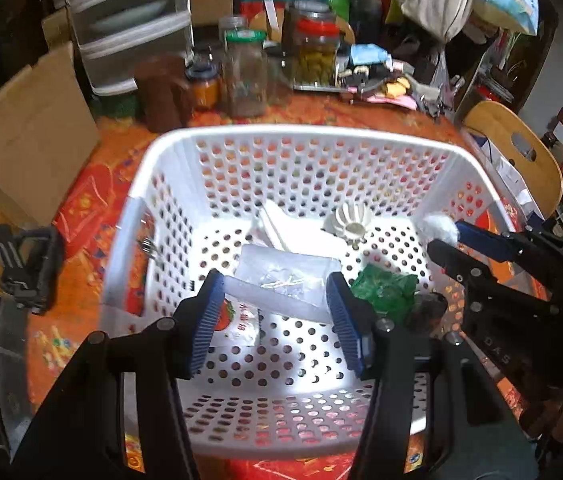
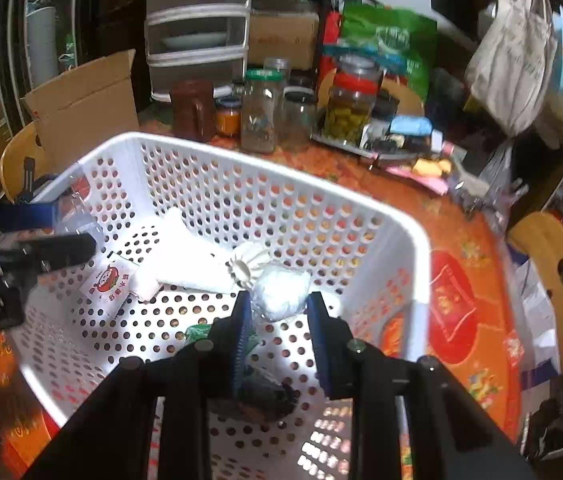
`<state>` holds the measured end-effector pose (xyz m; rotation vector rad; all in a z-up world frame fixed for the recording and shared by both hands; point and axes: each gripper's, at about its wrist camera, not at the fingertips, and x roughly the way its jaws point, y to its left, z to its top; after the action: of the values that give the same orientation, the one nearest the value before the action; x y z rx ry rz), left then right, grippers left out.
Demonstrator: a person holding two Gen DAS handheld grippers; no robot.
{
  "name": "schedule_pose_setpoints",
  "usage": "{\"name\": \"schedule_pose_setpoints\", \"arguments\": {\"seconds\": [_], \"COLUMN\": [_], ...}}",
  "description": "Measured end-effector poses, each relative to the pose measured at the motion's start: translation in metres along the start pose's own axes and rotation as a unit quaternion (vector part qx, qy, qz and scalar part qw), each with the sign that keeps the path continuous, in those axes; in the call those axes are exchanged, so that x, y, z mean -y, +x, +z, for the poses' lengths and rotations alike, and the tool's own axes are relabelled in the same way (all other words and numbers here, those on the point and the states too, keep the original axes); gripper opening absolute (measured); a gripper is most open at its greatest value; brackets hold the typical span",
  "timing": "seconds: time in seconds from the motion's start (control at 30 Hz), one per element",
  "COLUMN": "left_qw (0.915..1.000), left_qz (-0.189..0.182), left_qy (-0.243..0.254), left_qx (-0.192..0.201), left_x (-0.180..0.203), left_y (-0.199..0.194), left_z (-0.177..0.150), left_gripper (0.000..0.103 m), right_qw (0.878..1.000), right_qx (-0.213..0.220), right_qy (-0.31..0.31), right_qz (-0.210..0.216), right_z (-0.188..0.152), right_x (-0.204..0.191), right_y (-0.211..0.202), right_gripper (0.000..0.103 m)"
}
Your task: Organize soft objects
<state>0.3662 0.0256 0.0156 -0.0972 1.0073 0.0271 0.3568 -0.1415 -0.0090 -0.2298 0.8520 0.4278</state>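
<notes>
**Operator:** Delivery step, as I judge it. Both hands are over the white perforated plastic basket (image 1: pixel 289 140) on the orange-patterned bench (image 1: pixel 93 200), each carrying something soft. My left gripper (image 1: pixel 277 300) has its blue ribbed fingers (image 1: pixel 205 312) partly spread and clamped on a clear, crinkly plastic packet (image 1: pixel 281 276). My right gripper (image 2: pixel 277 320) is pinched on a white fluffy wad wrapped in clear film (image 2: pixel 281 292).

**Observer:** Where do they sit against the basket?

**Operator:** Both inside its rim, above the floor. The packet spans the gap between the left fingers, touching both pads, over the basket's middle. The wad pokes out past the right fingertips, near the basket's right wall in the left view. Below lie a white folded cloth (image 2: pixel 189 256), a white ribbed plastic shuttlecock-like piece (image 1: pixel 347 222), a sachet with a red tomato print (image 2: pixel 107 284), a green crumpled wrapper (image 1: pixel 385 288) and a dark lump (image 2: pixel 265 396).

**Observer:** Next?

**Operator:** I reckon I'd lower a touch, then let go over bare floor, so nothing lands on the shuttlecock piece or bounces over the wall.
</notes>
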Motion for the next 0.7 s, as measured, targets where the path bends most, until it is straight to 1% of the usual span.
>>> {"name": "schedule_pose_setpoints", "arguments": {"seconds": [0.07, 0.17, 0.23, 0.3, 0.4, 0.47, 0.5, 0.53, 0.6, 0.63, 0.67, 0.7], "left_qw": [0.9999, 0.9998, 0.9996, 0.9995, 0.9996, 0.9996, 0.9996, 0.9995, 0.9996, 0.9997, 0.9997, 0.9995], "left_qz": [0.004, 0.001, 0.002, -0.006, -0.005, -0.013, -0.018, -0.024, -0.025, -0.023, -0.020, -0.016], "left_qy": [-0.004, -0.009, -0.015, -0.019, -0.017, -0.018, -0.018, -0.017, -0.012, -0.008, -0.002, 0.003], "left_qx": [-0.009, -0.019, -0.022, -0.024, -0.021, -0.017, -0.014, -0.010, 0.002, 0.008, 0.016, 0.026], "left_x": [-0.002, -0.006, -0.009, -0.012, -0.013, -0.014, -0.014, -0.013, -0.010, -0.008, -0.006, -0.005], "left_y": [0.011, 0.023, 0.026, 0.029, 0.028, 0.026, 0.025, 0.022, 0.015, 0.012, 0.007, 0.001], "left_z": [0.000, -0.003, -0.006, -0.009, -0.010, -0.011, -0.012, -0.013, -0.015, -0.016, -0.017, -0.019], "left_gripper": [0.051, 0.051, 0.051, 0.051, 0.053, 0.057, 0.060, 0.061, 0.068, 0.072, 0.081, 0.084], "right_qw": [1.000, 1.000, 1.000, 1.000, 0.999, 1.000, 1.000, 1.000, 1.000, 1.000, 1.000, 1.000], "right_qx": [-0.003, -0.017, -0.021, -0.024, -0.030, -0.026, -0.021, -0.017, -0.006, -0.001, 0.004, 0.011], "right_qy": [0.000, -0.001, -0.003, -0.002, -0.010, -0.008, -0.007, -0.006, -0.006, -0.006, -0.005, -0.002], "right_qz": [-0.010, -0.012, -0.012, -0.011, -0.011, -0.004, -0.002, 0.000, 0.000, 0.000, 0.003, 0.007], "right_z": [0.001, 0.001, 0.002, 0.003, 0.002, 0.001, 0.000, 0.000, -0.001, -0.001, -0.002, -0.003], "right_x": [-0.001, -0.003, -0.003, -0.003, -0.005, -0.005, -0.005, -0.005, -0.005, -0.005, -0.005, -0.004], "right_y": [0.002, 0.006, 0.007, 0.008, 0.010, 0.009, 0.006, 0.005, -0.002, -0.006, -0.010, -0.016], "right_gripper": [0.027, 0.027, 0.027, 0.027, 0.028, 0.037, 0.052, 0.072, 0.090, 0.090, 0.090, 0.090]}}
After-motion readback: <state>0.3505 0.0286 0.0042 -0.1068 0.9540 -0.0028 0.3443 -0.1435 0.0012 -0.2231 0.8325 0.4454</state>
